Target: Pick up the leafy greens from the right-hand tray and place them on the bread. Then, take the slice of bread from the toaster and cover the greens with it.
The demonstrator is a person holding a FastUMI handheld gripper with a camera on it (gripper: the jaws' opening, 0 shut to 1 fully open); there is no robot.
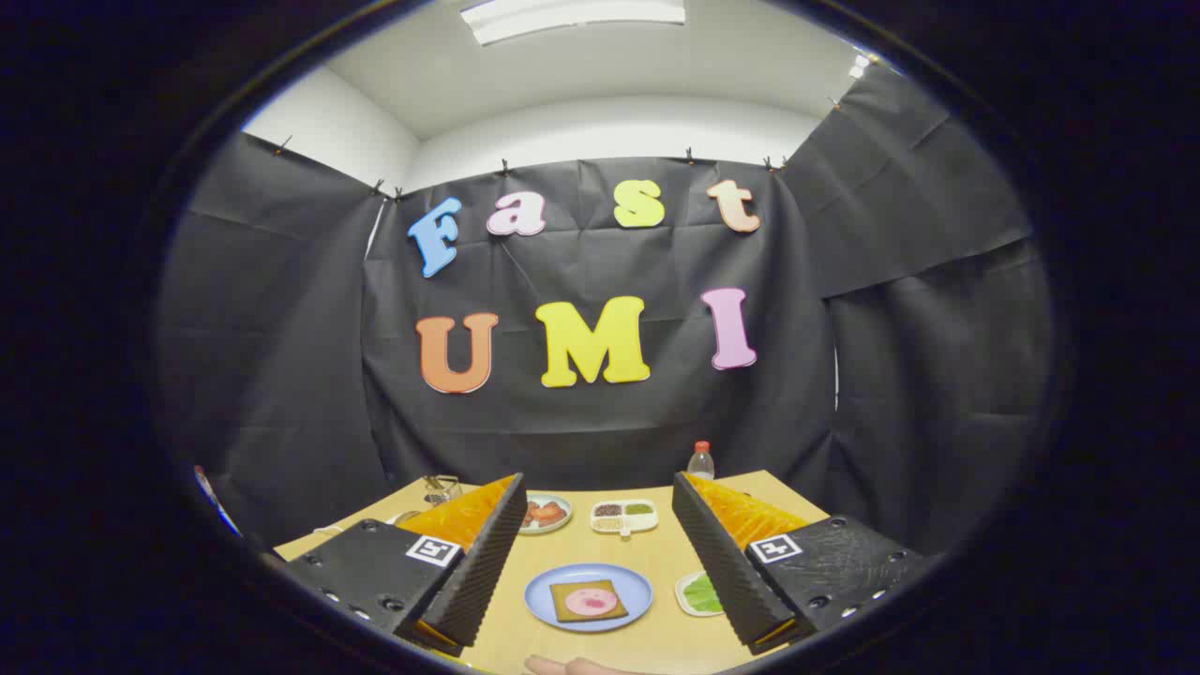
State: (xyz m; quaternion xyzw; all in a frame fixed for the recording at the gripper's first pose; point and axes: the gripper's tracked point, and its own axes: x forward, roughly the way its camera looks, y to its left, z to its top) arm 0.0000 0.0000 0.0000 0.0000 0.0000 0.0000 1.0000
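My gripper [596, 502] is open, its two fingers spread wide above the wooden table [656, 548] with nothing between them. Down between the fingers sits a blue plate [544, 597] carrying a slice of bread [565, 596] topped with a pink round of ham [592, 601]. The leafy greens [701, 593] lie on a small white tray [685, 602] just right of the plate, partly hidden behind my right finger [722, 553]. A wire toaster rack [439, 487] peeks out beyond my left finger [483, 553] at the table's far left.
Farther back stand a plate of red sausages [547, 513], a white divided dish [624, 516] of grains and a plastic bottle [700, 461] with a red cap. A person's hand [572, 667] rests at the table's near edge. Black cloth walls the booth.
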